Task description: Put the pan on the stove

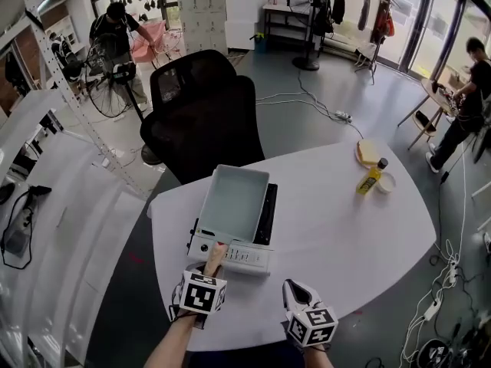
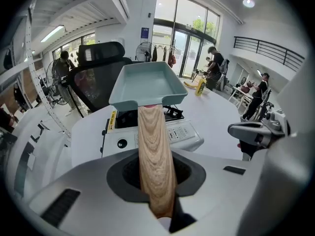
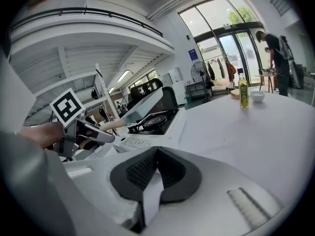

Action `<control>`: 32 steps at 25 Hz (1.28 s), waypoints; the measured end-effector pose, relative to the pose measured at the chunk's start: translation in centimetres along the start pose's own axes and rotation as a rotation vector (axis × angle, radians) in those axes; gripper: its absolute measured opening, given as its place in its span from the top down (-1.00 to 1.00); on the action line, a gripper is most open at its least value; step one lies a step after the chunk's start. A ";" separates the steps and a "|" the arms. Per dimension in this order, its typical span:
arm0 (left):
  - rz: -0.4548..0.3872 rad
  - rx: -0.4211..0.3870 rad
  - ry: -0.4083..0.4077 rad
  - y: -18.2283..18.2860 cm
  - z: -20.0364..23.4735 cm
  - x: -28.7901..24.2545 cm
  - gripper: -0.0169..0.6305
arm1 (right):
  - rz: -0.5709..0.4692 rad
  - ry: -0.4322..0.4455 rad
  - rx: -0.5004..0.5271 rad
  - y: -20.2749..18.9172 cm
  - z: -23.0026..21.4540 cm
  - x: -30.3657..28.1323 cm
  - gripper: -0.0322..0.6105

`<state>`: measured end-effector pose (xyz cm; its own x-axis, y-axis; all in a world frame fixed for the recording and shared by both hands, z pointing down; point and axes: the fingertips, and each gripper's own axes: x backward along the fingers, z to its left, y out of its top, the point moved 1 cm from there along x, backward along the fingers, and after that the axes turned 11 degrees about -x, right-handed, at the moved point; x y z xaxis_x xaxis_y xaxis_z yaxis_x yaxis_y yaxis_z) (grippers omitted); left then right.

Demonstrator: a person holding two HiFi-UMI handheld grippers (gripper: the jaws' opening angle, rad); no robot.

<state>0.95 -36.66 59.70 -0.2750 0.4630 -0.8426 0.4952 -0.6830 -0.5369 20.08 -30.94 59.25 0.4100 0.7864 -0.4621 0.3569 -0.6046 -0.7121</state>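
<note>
"Which step is being done?"

"The pan (image 1: 232, 202) is held over the stove (image 1: 244, 257). Its wooden handle (image 2: 155, 156) is squeezed tight by the left gripper (image 1: 209, 273)."

"What is needed next?"

"The pan should probably be set flat on the burner (image 3: 155, 121), then let go."

"And the right gripper (image 1: 294, 288)?"

"Its jaws are pressed together on nothing."

"What is hidden?"

"Much of the stove top is covered by the pan. Whether they touch cannot be told."
</note>
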 end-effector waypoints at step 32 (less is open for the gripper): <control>0.184 -0.092 0.048 1.5 0.8 -3.0 0.71 | 0.022 -0.018 -0.057 -1.0 -1.4 -0.8 0.90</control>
<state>1.88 -39.50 61.45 -0.1341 0.3634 -0.9219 0.6071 -0.7051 -0.3663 20.54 -31.11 61.08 0.4032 0.7746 -0.4873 0.3954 -0.6277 -0.6706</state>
